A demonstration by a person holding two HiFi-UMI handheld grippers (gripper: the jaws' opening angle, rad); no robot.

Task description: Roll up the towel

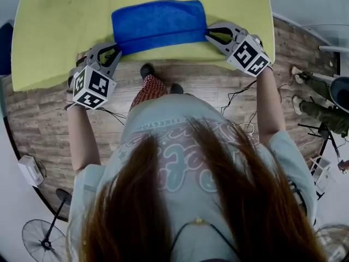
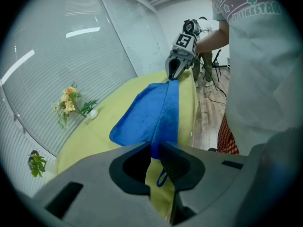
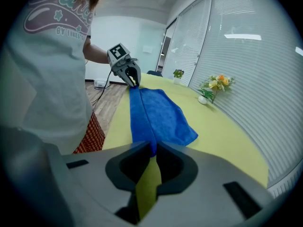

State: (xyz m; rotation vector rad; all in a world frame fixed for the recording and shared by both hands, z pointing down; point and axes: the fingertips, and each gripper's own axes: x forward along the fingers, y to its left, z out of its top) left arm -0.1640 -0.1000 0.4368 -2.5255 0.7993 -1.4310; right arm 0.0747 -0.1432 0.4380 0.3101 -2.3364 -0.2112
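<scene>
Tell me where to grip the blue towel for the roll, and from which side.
Grip its near long edge at both end corners, coming in from the front side of the table. The blue towel lies spread with that edge along the table front, so end pinches should lift it evenly. The left tool and right tool are shut on those corners.

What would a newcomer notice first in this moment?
A bright blue towel lies on the yellow-green table, its near edge pinched at both ends: the left claw shut on one corner, the right claw on the other. Flowers stand at the table's far side.
</scene>
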